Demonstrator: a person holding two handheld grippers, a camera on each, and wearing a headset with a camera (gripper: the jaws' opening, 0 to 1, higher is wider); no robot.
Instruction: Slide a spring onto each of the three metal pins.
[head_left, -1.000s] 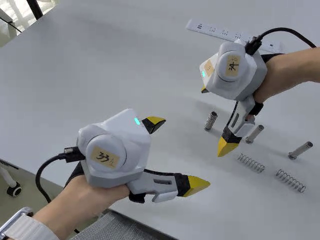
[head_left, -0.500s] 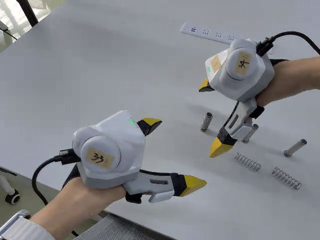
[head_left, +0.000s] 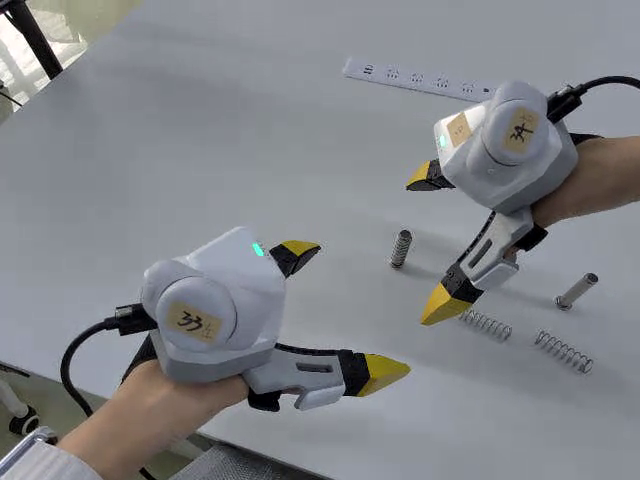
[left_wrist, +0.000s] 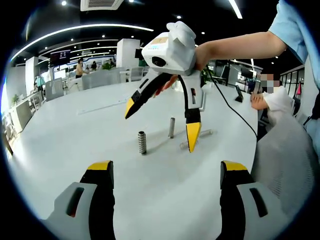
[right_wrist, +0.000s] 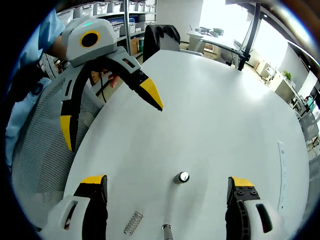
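Hovering agape: right claw (head_left: 430, 242) beside 2 springs (head_left: 485, 323), left claw (head_left: 345, 309) apart

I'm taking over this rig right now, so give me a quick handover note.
Left gripper: open, empty, at the near edge of the table. Right gripper: open, empty, over the parts. Sprung pin stands upright: one done. Bare pin stands near it; third pin lies on its side. First loose spring and second loose spring lie on the table. Left: spring both remaining pins.
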